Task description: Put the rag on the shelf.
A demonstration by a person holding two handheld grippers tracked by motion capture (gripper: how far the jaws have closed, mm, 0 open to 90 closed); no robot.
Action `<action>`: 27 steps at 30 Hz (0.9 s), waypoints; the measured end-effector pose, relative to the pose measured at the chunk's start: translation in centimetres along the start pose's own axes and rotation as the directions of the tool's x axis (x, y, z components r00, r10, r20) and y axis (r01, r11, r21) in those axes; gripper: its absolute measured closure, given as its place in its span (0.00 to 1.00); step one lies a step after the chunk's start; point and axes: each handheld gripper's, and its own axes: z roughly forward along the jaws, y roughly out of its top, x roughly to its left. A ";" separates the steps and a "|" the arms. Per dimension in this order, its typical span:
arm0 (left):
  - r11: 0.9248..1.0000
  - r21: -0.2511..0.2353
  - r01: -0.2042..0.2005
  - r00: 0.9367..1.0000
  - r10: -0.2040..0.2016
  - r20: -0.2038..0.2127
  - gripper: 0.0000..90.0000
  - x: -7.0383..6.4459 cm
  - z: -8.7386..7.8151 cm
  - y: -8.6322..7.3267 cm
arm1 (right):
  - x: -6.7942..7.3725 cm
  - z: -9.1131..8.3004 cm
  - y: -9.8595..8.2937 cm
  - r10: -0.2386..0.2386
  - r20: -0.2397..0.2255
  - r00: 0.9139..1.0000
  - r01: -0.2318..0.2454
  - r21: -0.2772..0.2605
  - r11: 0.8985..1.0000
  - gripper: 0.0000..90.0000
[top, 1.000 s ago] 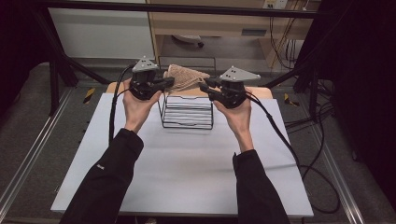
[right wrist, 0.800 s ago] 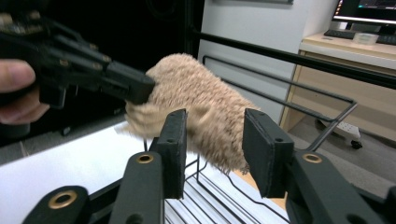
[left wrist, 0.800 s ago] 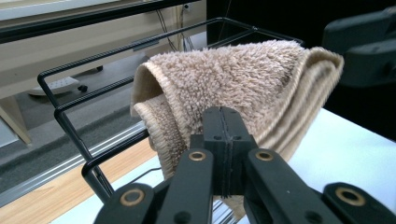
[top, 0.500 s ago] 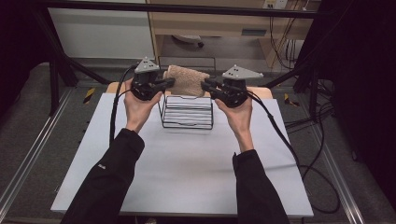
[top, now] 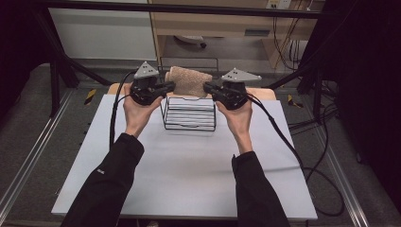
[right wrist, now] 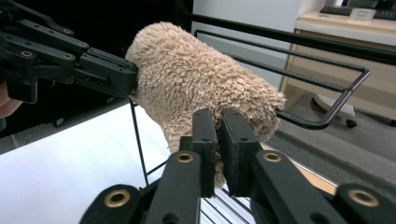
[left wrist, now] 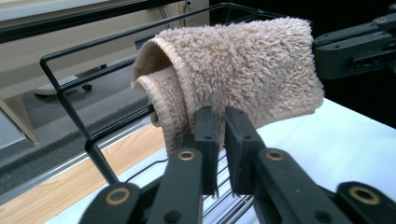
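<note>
Near half of surface (top: 189,175) bare, open passage for hands. Wire rack (top: 189,113) blocks the far middle; folded towel (top: 189,81) spans above its back rail, both grippers flanking.

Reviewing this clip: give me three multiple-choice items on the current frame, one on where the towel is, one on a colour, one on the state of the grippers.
1. Where is the towel?
A. flat on the white table
B. held up over the far side of the wire rack
C. on the floor

2. What colour is the towel?
A. beige
B. blue
C. green

3. How do the left gripper and the right gripper stand?
A. both wide open, clear of the towel
B. one open, one shut
C. both closed on the towel, one at each end

Key: 1 B, the high view shows it above the rack's far edge, off the table. 2 A, its pile is beige in all views. 3 C, each gripper view shows its jaws nearly together, pinching the fabric.
</note>
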 end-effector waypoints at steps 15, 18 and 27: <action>0.999 0.026 0.027 0.999 -0.027 -0.032 0.55 0.3 -2.3 -2.4 | -0.1 -2.4 -0.4 0.041 -0.020 0.999 -0.041 0.004 0.999 0.62; 0.999 0.038 0.031 0.999 -0.029 -0.041 0.44 0.4 -2.7 -3.2 | -0.2 -2.9 -0.7 0.051 -0.019 0.999 -0.051 0.019 0.999 0.51; 0.994 0.067 0.088 0.996 -0.088 0.000 0.24 0.5 -4.0 -6.3 | -0.5 -4.4 -2.3 0.066 0.004 0.998 -0.066 0.069 0.995 0.27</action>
